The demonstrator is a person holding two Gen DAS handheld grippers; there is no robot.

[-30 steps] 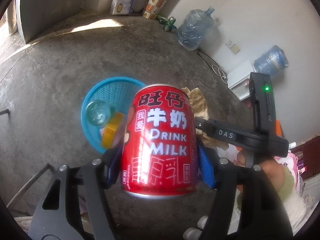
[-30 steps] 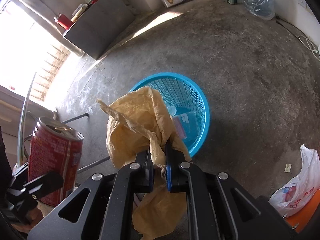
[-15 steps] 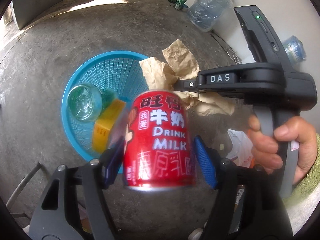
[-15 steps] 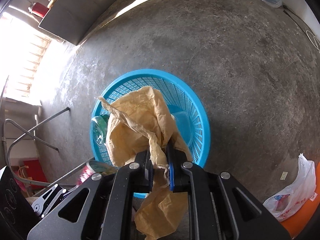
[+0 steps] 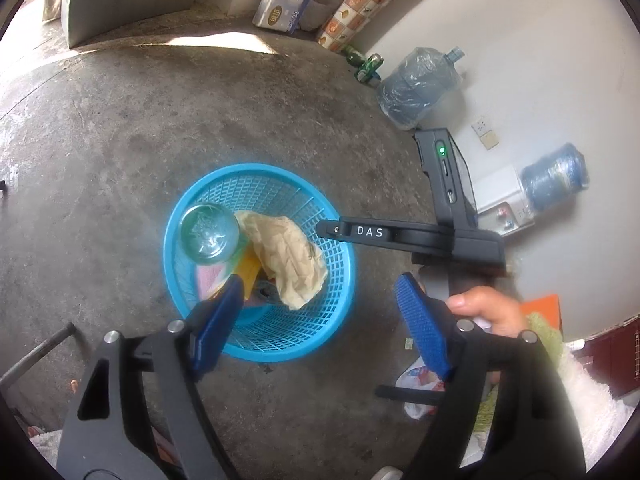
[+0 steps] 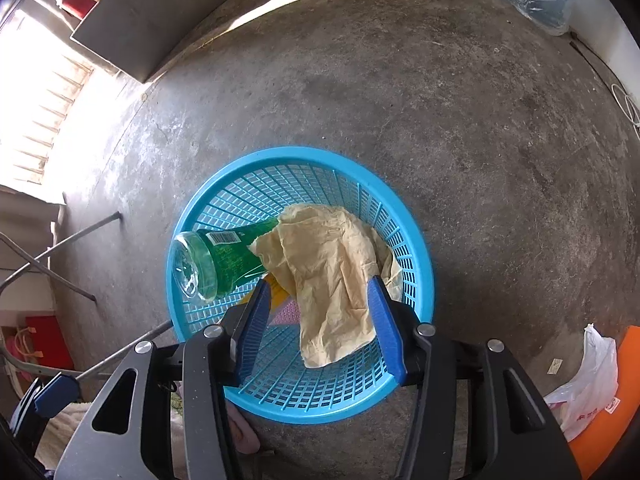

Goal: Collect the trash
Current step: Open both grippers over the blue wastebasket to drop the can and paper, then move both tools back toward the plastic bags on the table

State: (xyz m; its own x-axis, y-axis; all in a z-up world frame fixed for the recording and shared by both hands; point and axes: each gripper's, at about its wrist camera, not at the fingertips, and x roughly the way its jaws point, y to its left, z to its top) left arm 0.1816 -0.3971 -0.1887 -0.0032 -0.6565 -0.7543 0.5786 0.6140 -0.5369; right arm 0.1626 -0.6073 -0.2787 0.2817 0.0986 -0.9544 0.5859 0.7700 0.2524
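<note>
Left gripper [image 5: 320, 316] fingers opening, wide, nothing between them. Right gripper [image 6: 320, 328] fingers also opening; crumpled brown paper [image 6: 332, 276] sits loose between them, pads not pressing it. Both point down over the blue basket [image 6: 424, 280]. Paper lies inside the basket, beside a green bottle [image 6: 216, 264] leaning on the basket's left wall.
</note>
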